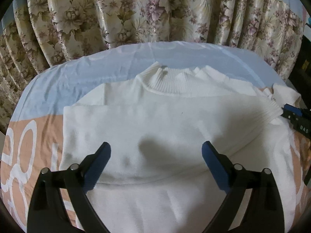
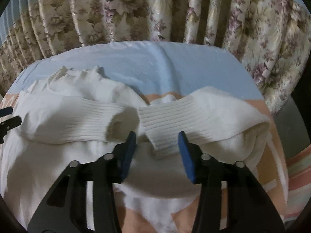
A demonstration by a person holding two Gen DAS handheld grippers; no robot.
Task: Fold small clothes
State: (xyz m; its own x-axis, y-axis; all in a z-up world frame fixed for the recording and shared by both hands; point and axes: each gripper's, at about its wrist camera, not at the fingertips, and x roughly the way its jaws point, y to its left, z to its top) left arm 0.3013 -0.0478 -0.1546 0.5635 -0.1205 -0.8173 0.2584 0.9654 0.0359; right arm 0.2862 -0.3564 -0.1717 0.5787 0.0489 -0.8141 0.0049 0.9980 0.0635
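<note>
While both grippers tilt down, left fingers [image 1: 210, 155] spread over sweater [image 1: 155, 120].

Both wrist cameras look steeply down, close over the white knit ribbed-collar sweater [image 1: 155, 116] on the bed, facing the floral pleated curtain [image 1: 136, 9]. They share its collar; the right view sits nearer its ribbed cuffs.

The left gripper [image 1: 156, 151] points steeply downward with its blue-padded jaws spread wide, nothing between them. The right gripper [image 2: 157, 141] is pitched down at a similar slant, its jaws parted about halfway with the pads clear of contact. Each gripper's tip shows at the edge of the other's view.
</note>
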